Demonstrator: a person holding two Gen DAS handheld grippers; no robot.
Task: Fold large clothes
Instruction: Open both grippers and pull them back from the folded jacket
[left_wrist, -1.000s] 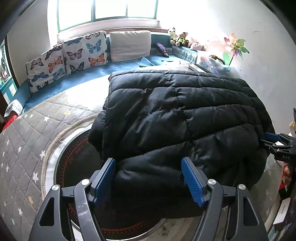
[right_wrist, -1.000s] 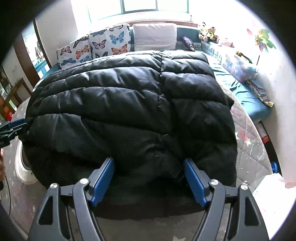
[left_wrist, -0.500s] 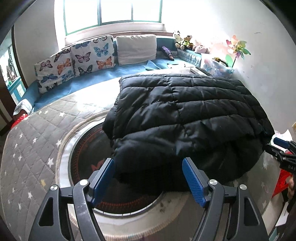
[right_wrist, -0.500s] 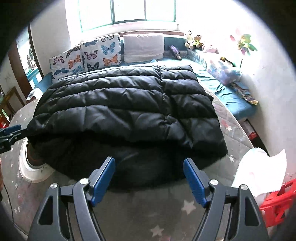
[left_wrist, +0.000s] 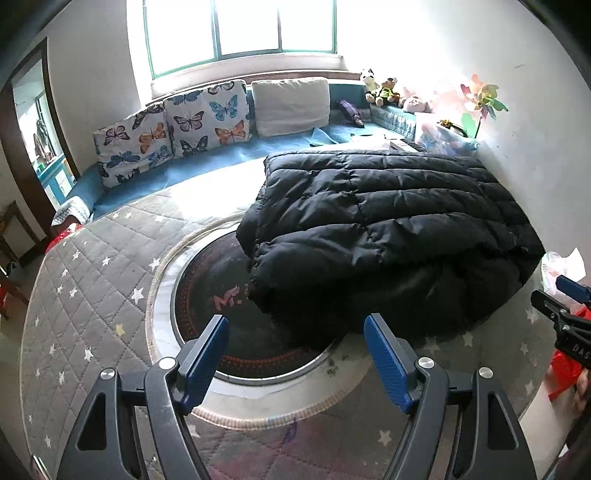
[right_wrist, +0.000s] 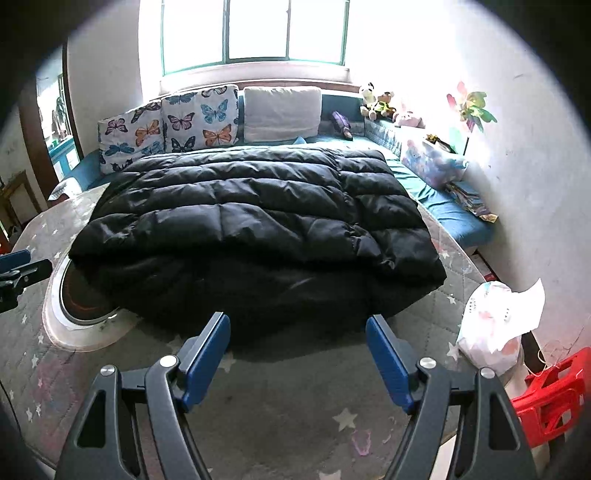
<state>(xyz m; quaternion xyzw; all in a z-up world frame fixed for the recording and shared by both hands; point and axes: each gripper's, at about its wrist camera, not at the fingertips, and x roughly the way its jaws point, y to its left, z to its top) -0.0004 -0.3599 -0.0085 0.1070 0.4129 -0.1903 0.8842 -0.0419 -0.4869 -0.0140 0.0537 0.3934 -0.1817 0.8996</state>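
A large black quilted puffer jacket (left_wrist: 384, 225) lies folded over on a round table with a grey star-patterned quilted cover (left_wrist: 92, 295); it also shows in the right wrist view (right_wrist: 258, 221). My left gripper (left_wrist: 295, 350) is open and empty, held back from the jacket's near-left edge. My right gripper (right_wrist: 297, 350) is open and empty, just short of the jacket's near edge. The right gripper's tip shows at the far right of the left wrist view (left_wrist: 569, 306), and the left gripper's tip shows at the far left of the right wrist view (right_wrist: 18, 266).
A dark round glass inset (left_wrist: 229, 314) sits in the table's middle, partly under the jacket. A blue bench with butterfly cushions (left_wrist: 177, 122) and soft toys (left_wrist: 384, 90) runs behind. A white plastic bag (right_wrist: 495, 321) and a red stool (right_wrist: 554, 395) are at the right.
Both grippers have pulled back from the jacket, which now lies further off and flat on the table. Both stayed open throughout.
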